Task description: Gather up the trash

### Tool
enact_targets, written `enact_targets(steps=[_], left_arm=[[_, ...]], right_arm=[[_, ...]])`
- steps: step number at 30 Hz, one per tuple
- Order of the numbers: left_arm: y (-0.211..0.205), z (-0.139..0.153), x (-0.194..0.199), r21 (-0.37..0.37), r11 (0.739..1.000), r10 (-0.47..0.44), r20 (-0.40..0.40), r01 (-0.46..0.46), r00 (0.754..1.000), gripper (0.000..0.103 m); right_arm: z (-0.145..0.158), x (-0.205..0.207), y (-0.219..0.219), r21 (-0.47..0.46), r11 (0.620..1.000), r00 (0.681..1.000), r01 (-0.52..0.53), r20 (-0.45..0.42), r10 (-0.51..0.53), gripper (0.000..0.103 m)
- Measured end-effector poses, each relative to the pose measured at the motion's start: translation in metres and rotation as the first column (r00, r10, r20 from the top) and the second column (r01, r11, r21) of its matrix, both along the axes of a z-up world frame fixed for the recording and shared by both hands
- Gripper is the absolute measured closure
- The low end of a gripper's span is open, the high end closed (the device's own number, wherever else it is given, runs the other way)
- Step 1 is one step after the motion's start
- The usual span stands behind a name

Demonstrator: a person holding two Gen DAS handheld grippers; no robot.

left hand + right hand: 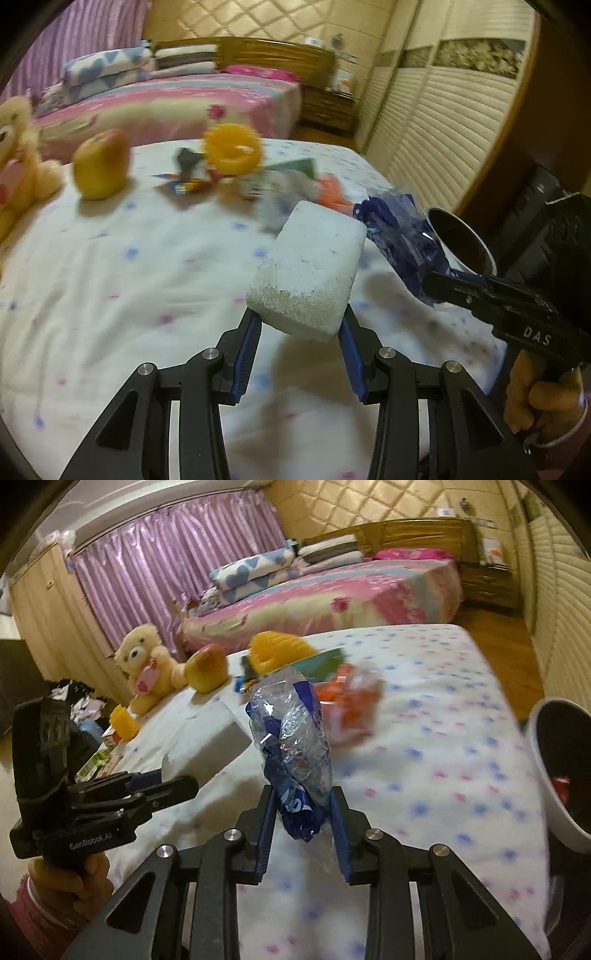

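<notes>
Warm, yellowish indoor light fills both views, fairly dim. Soft shadows fall on the bedsheet [110, 295] below the foam block [310, 273]. Things beyond the block smear with motion blur; the block stays sharper. Fisheye bending curves the room, with dark corners.

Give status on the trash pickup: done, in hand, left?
Done: red scraps already lie inside the white bin.
In hand: left tool grips the white foam block; right tool grips the blue-and-clear plastic bag, both lifted off the bed.
Left: orange wrappers and small candy wrappers remain on the bedspread.
</notes>
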State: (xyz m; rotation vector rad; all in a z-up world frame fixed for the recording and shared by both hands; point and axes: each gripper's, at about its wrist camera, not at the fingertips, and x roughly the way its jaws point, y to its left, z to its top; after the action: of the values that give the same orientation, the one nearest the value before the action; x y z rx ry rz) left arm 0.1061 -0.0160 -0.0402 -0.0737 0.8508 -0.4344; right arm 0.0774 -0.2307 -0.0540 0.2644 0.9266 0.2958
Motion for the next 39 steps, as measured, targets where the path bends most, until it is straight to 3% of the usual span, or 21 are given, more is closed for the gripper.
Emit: enact_targets(steps=[12,39], left_arm=[[-0.091,-0.002,0.009,0.034,0.983,-0.178,0.0,0.178,0.984,0.062],[-0.219,-0.023,0.067,0.095,0.956,-0.279,-0.005,0.278,0.96,0.062]], right_arm=[[-0.003,-0.03,-0.092,-0.022,0.977,0.977,0.212,-0.014,-0.212,0.074],[-0.013,-0.039,-0.208,-0.042,0.888,0.888,0.457,-0.039,-0.459,0.074]])
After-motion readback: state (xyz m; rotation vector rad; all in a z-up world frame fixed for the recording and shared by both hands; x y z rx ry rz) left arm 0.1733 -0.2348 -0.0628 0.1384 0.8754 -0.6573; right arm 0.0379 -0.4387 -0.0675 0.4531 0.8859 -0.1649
